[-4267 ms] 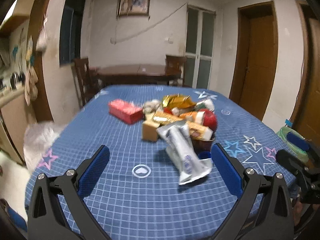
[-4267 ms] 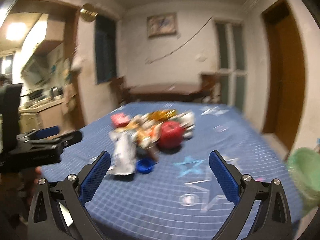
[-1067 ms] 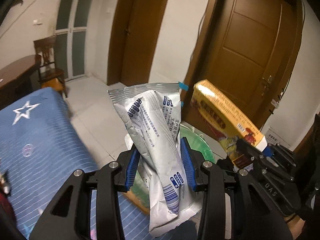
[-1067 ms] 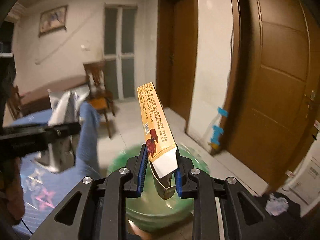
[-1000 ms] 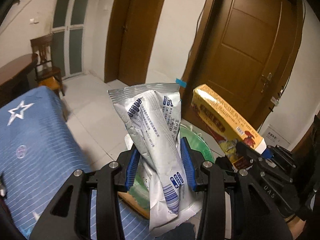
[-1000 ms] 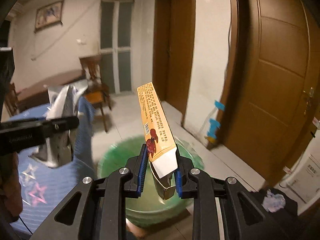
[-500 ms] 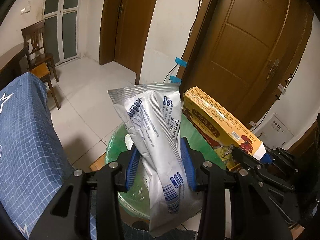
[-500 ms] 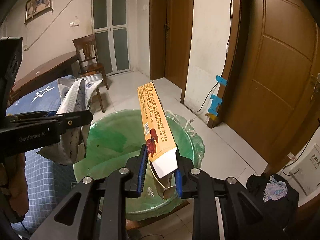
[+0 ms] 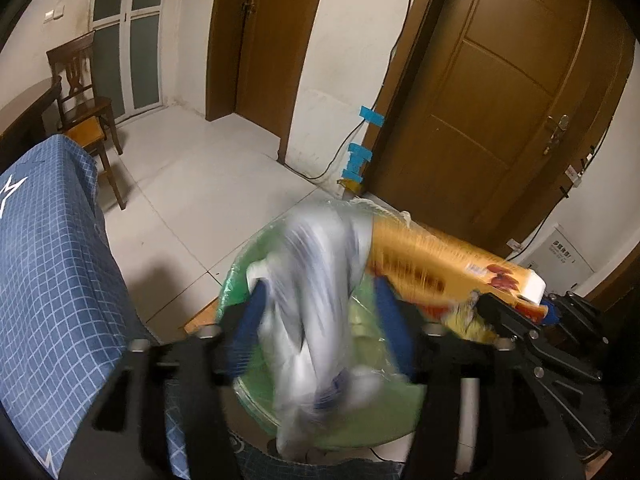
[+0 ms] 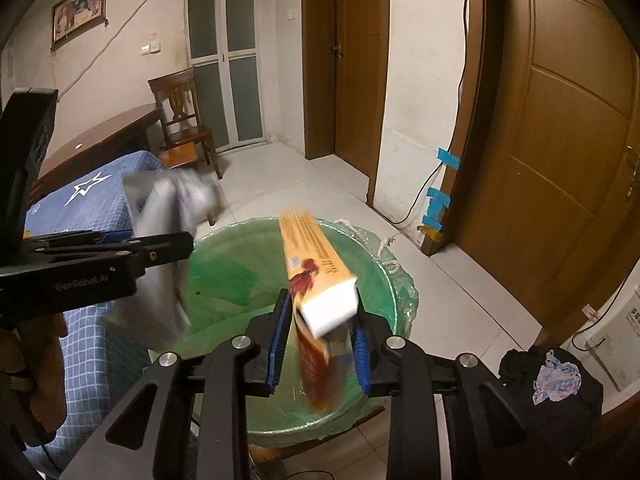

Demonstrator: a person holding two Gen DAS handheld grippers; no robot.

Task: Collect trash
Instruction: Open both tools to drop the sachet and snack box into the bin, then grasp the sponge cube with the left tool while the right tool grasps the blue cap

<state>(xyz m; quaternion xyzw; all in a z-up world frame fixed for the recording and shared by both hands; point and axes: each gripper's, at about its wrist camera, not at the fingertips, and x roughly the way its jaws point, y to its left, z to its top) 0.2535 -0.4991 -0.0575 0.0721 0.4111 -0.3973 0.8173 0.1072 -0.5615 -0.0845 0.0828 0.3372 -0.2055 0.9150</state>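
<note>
A bin lined with a green bag point(image 10: 248, 276) stands on the floor beside the table; it also shows in the left wrist view point(image 9: 360, 420). My left gripper point(image 9: 320, 320) is open above it, and the silver snack wrapper point(image 9: 316, 312) is blurred and slipping down between its fingers; the wrapper also shows in the right wrist view point(image 10: 168, 216). My right gripper point(image 10: 320, 320) is open above the bin, and the orange carton point(image 10: 316, 272) is blurred and tipping forward between its fingers. The carton also shows in the left wrist view point(image 9: 440, 268).
The table with the blue checked cloth point(image 9: 48, 264) is at the left, right next to the bin. A wooden chair point(image 10: 184, 132) stands behind it. Brown doors point(image 10: 560, 140) and a wall are at the right. A dark bundle point(image 10: 548, 384) lies on the tiled floor.
Both grippers have opened over the bin. The silver wrapper and the orange carton, held firmly half a second ago, are now loose and dropping toward the green bag.
</note>
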